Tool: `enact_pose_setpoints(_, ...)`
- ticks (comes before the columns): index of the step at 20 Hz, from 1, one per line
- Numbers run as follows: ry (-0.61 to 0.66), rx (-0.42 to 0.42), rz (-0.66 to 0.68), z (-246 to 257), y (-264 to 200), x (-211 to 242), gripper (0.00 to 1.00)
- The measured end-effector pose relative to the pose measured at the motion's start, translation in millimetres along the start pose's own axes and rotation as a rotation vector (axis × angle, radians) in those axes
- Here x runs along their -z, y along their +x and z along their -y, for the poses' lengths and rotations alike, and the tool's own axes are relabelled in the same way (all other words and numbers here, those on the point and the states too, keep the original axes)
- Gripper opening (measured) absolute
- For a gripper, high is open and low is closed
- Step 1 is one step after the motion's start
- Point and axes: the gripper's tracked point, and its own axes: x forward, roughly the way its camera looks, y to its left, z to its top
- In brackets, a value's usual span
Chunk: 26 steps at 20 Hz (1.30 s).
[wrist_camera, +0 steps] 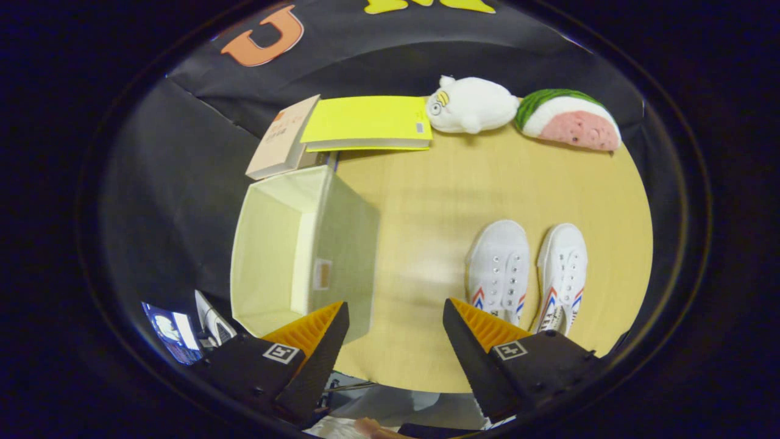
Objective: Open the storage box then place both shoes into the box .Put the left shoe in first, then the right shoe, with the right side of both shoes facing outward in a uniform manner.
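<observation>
A pale cream fabric storage box (304, 244) stands on the wooden table (426, 201), its top open and its inside bare, just beyond my left finger (311, 335). Two white sneakers with red and blue stripes lie side by side with their toes pointing away. The left-hand shoe (499, 268) is just ahead of my right finger (487, 335), and the other shoe (563, 274) lies to its right. My gripper (396, 320) hovers open above the table with nothing between its fingers.
Behind the box lie a yellow book (368, 122) and a tan booklet (283, 137). A white plush toy (469, 103) and a watermelon-slice plush (570, 119) sit at the table's far edge. A screen (173, 332) glows below the table, beside the box.
</observation>
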Motion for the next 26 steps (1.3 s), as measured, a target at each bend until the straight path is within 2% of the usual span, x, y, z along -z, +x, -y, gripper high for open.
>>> enact_pose_setpoints(5, 0.033, 0.058, -0.041, 69.8, 20.3, 17.0, 0.99)
enact_pose_setpoints(10, 0.001, 0.140, -0.062, 126.6, 50.6, 24.8, 0.95)
enact_pose_setpoints(14, 0.044, 0.098, -0.107, 132.3, 73.2, 33.4, 0.86)
enact_pose_setpoints(16, 0.027, 0.118, -0.106, 140.1, 84.1, 33.3, 0.78)
enact_pose_setpoints(19, -0.027, 0.146, -0.100, 147.1, 96.1, 36.3, 0.44)
enact_pose_setpoints(20, -0.030, 0.128, -0.099, 144.6, 99.8, 38.7, 0.41)
enact_pose_setpoints(23, -0.052, 0.065, -0.064, 143.4, 104.2, 35.4, 0.18)
enact_pose_setpoints(26, -0.005, -0.024, -0.038, 142.2, 100.8, 37.0, 0.10)
